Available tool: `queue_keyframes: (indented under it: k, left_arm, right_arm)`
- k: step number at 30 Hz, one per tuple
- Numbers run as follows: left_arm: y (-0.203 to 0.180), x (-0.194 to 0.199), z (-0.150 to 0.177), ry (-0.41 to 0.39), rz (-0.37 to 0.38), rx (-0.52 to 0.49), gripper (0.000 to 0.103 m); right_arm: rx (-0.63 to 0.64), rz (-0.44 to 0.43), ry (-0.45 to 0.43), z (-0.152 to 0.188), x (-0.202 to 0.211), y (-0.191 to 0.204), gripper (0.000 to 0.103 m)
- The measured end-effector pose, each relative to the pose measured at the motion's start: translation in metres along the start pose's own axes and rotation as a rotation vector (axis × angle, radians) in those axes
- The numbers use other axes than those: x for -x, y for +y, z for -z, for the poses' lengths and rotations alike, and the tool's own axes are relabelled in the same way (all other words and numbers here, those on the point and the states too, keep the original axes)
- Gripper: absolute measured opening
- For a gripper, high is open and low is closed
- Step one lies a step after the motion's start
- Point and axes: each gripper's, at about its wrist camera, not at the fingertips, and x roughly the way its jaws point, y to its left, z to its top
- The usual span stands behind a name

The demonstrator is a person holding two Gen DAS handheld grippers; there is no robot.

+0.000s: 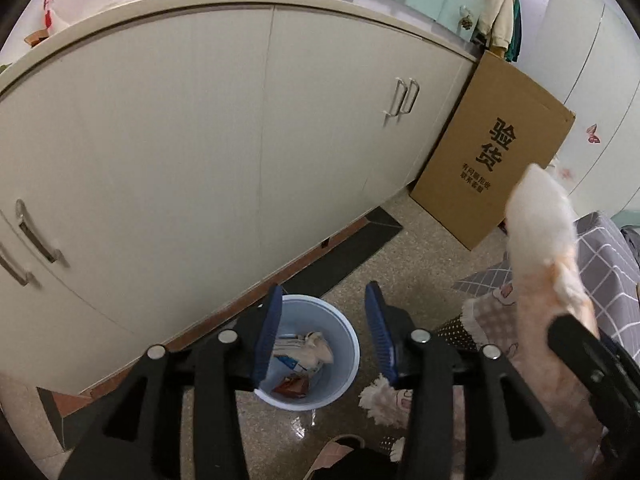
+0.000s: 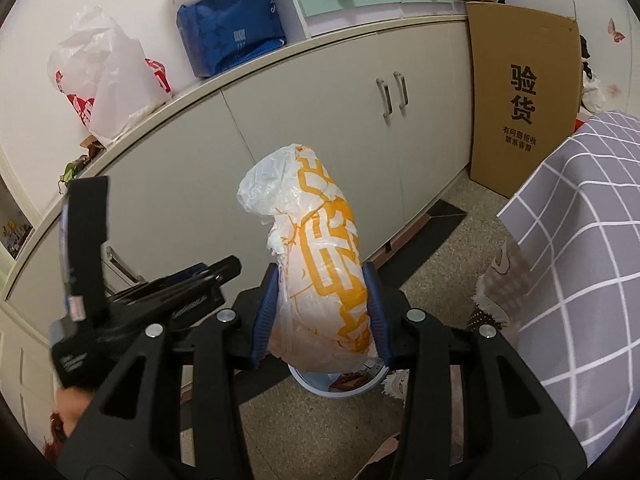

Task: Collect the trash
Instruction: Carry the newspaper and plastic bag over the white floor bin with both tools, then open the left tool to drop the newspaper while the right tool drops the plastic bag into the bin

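A light blue trash bin stands on the speckled floor beside the cabinet, with paper scraps and wrappers inside. My left gripper is open and empty, hovering above the bin. My right gripper is shut on a white plastic bag with orange print, held above the bin, whose rim shows just below the bag. The same bag shows blurred at the right of the left wrist view. The left gripper's body appears at the left of the right wrist view.
A long cream cabinet runs behind the bin. A flat cardboard box leans against its end. A grey checked cloth covers furniture at the right. Bags sit on the cabinet top. A slipper lies near the bin.
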Motion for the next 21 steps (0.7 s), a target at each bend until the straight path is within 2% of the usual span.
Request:
queue_keyframes:
  k: [4,7,18,19,21]
  left_arm:
    - [0.006,0.016,0.004,-0.025,0.003,0.01,0.05]
    - [0.011,0.023,0.006,-0.03,0.014,0.02,0.05]
    - [0.046,0.04,0.001,-0.067,-0.092,0.094,0.051]
    - [0.049,0.04,0.001,-0.069,-0.113,0.1,0.051]
    - [0.055,0.04,0.002,-0.067,-0.129,0.115,0.051]
  right_arm:
    - [0.017,-0.007,0.008,0.001,-0.006,0.01,0.041]
    - [0.029,-0.013,0.009,0.0,-0.01,0.017,0.041]
    - [0.076,-0.015,-0.025,-0.018,-0.035,0.04,0.044]
    - [0.074,-0.026,-0.03,-0.021,-0.04,0.04,0.046]
    - [0.073,-0.03,-0.031,-0.024,-0.048,0.04,0.064]
